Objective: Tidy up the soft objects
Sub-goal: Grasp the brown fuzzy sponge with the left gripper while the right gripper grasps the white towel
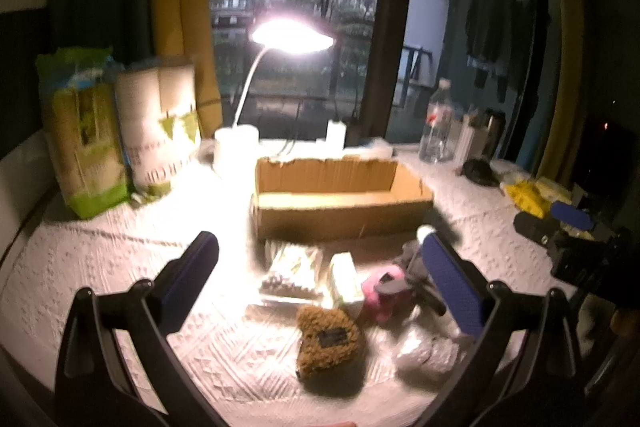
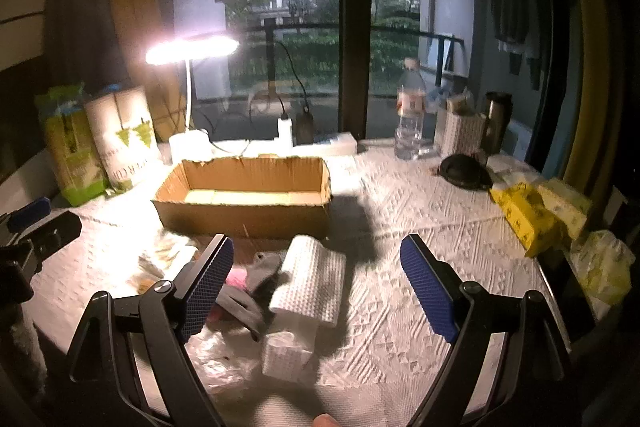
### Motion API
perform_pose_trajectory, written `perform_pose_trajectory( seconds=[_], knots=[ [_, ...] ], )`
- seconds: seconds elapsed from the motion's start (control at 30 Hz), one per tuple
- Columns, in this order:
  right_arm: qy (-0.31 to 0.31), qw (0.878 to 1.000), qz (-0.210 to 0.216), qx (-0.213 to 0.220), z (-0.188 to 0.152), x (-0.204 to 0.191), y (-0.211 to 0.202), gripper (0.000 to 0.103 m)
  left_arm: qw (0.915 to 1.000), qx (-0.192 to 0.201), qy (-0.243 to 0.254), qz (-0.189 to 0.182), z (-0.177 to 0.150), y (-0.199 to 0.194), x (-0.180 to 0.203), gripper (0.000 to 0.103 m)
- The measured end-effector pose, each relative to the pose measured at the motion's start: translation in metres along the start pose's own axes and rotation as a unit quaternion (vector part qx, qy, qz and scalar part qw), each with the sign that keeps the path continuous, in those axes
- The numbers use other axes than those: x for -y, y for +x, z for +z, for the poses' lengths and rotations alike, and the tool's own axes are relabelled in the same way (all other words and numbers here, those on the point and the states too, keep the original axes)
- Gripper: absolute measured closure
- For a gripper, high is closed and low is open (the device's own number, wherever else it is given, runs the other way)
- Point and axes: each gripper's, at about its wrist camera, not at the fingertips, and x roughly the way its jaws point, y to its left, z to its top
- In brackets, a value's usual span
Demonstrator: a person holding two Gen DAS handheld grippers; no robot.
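Two grippers, both with jaws spread wide and holding nothing. Left gripper (image 1: pixel 320 267) hangs above a cluster of soft items on the white textured cloth (image 1: pixel 100 267): brown fuzzy pouch (image 1: pixel 330 343) with a dark patch, nearest between the fingers; pink item (image 1: pixel 386 291) and grey cloth (image 1: pixel 416 263) toward the right finger. Right gripper (image 2: pixel 316 267) frames a white waffle-weave towel (image 2: pixel 310 279), folded, draped partly over the grey cloth. Open cardboard box (image 2: pixel 244 195) lies just beyond the cluster. Tissue packs (image 2: pixel 120 135) at far left; print blurred, unreadable.
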Motion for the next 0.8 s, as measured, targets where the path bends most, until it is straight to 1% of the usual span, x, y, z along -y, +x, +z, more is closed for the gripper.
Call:
perform_pose_trajectory(
  seconds=[0.2,0.53,0.8],
  knots=[
    [0.0,0.999,0.0,-0.033,-0.014,0.005,0.021,0.015,0.9991,-0.043,0.001,0.002,-0.02,0.029,-0.002,0.001],
    [0.008,0.995,0.016,-0.093,-0.04,0.007,0.057,0.015,0.993,-0.117,0.01,0.007,-0.052,0.072,-0.005,0.001],
    [0.017,0.993,0.025,-0.112,-0.039,0.012,0.085,0.015,0.9858,-0.166,0.022,0.003,-0.067,0.099,-0.002,0.002]
  ],
)
